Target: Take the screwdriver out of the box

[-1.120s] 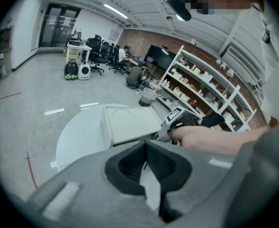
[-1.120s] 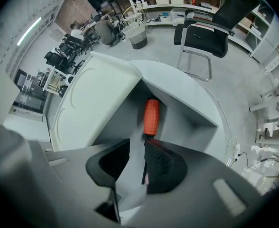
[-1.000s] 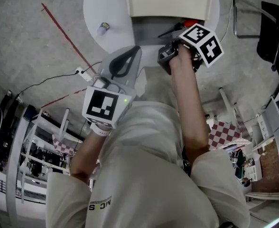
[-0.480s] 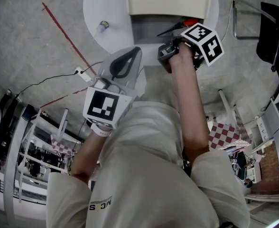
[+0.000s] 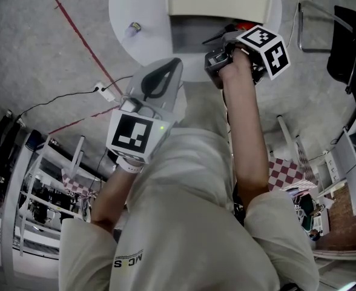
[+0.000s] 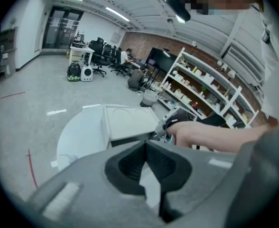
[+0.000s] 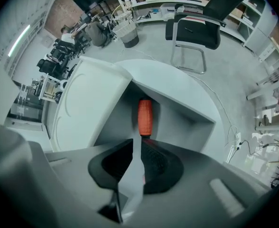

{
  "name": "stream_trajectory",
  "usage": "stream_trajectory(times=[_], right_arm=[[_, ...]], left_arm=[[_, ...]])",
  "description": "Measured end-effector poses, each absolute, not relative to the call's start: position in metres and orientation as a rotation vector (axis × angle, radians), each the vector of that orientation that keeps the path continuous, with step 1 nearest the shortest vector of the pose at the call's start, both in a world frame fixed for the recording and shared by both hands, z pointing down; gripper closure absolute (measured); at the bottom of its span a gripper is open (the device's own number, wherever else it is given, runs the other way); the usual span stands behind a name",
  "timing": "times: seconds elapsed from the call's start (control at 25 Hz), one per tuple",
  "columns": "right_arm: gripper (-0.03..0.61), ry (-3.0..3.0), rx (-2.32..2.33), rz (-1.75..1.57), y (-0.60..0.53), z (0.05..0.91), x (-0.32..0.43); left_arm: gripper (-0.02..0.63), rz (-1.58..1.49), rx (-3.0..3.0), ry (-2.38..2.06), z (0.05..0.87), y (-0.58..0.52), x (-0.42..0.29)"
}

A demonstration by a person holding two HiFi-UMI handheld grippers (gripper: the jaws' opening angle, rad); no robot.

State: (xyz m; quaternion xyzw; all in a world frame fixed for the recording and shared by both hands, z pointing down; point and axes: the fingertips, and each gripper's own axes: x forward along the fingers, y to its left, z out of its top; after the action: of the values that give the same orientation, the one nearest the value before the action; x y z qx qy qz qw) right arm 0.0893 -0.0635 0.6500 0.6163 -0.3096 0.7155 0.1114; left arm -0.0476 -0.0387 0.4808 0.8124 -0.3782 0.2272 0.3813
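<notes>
White table, far: box open, screwdriver inside, just beyond right gripper; jaws opening, nothing clamped. Left gripper near, jaws together, empty. Risk: off-centre closing, handle rolling away from tips.

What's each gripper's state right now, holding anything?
Left gripper: shut, nothing between the jaws.
Right gripper: jaws opening, narrow gap; the orange screwdriver handle lies in the box just past the tips, not gripped.

left gripper fingers closed, right gripper fingers opening at the screwdriver handle.
</notes>
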Motion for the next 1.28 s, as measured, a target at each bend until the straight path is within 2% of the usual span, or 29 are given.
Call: stream_trajectory(times=[0.24, 0.56, 0.72, 0.84, 1.0, 1.28], right_arm=[[0.523, -0.858, 1.818, 2.212, -0.061, 0.648, 0.084], [0.508, -0.834, 1.827, 2.197, -0.057, 0.648, 0.086], [0.462, -0.817, 1.826, 2.178, -0.058, 0.646, 0.086], [0.460, -0.801, 1.842, 2.165, -0.057, 0.644, 0.087], [0.422, -0.766, 1.856, 2.159, -0.052, 0.647, 0.091], [0.433, -0.761, 1.855, 2.147, -0.052, 0.647, 0.092]], left_arm=[[0.612, 0.575, 2.072, -0.971, 0.480, -0.032, -0.055], [0.612, 0.562, 2.065, -0.988, 0.478, -0.030, -0.061], [0.612, 0.560, 2.063, -0.996, 0.476, -0.028, -0.062], [0.612, 0.561, 2.060, -1.000, 0.475, -0.025, -0.063], [0.612, 0.552, 2.058, -1.008, 0.473, -0.022, -0.066], [0.612, 0.545, 2.056, -1.013, 0.468, -0.018, -0.071]])
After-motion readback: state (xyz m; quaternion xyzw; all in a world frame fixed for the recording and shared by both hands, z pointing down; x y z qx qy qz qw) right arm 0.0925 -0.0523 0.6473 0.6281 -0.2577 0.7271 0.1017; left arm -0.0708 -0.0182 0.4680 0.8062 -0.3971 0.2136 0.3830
